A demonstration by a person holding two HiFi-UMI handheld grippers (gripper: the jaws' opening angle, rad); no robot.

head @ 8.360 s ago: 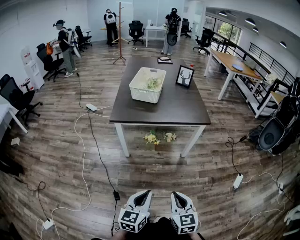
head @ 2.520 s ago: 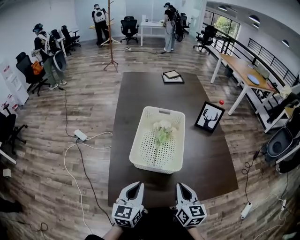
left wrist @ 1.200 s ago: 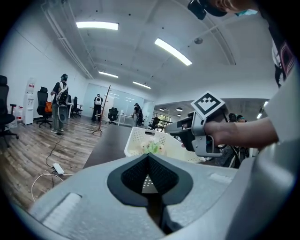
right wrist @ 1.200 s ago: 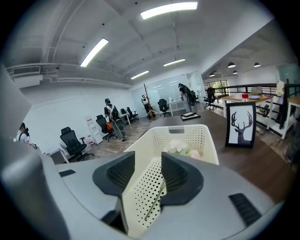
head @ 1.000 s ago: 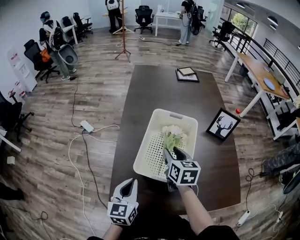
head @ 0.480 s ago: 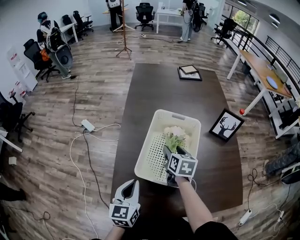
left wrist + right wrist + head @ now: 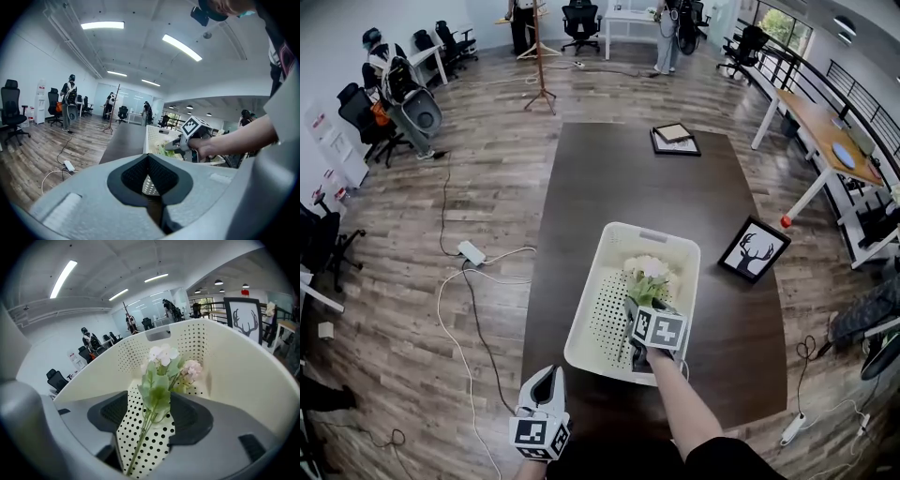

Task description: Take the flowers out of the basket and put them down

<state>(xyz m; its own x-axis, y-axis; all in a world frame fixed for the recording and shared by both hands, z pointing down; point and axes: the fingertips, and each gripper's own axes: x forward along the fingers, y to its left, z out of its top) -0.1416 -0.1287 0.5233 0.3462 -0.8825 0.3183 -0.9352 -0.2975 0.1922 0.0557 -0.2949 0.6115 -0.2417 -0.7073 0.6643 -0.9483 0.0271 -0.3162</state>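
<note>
Flowers [image 7: 647,272]: in basket [image 7: 591,286], stems between right gripper [image 7: 643,305] jaws.
Change: jaws just spread wider, nothing pinched; grasp next.
Left gripper [image 7: 547,375]: seemingly pressed together, idle.

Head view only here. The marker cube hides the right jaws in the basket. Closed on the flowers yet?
Observer: No. The right gripper view shows the right gripper with jaws apart, just been opening, not clamped on the flowers.
Operator: Stem lined up?
Observer: Yes. The stem runs between the pads, over the basket's perforated floor.
Operator: Left gripper?
Observer: The left gripper view shows the left gripper shut, empty, outside the basket.
</note>
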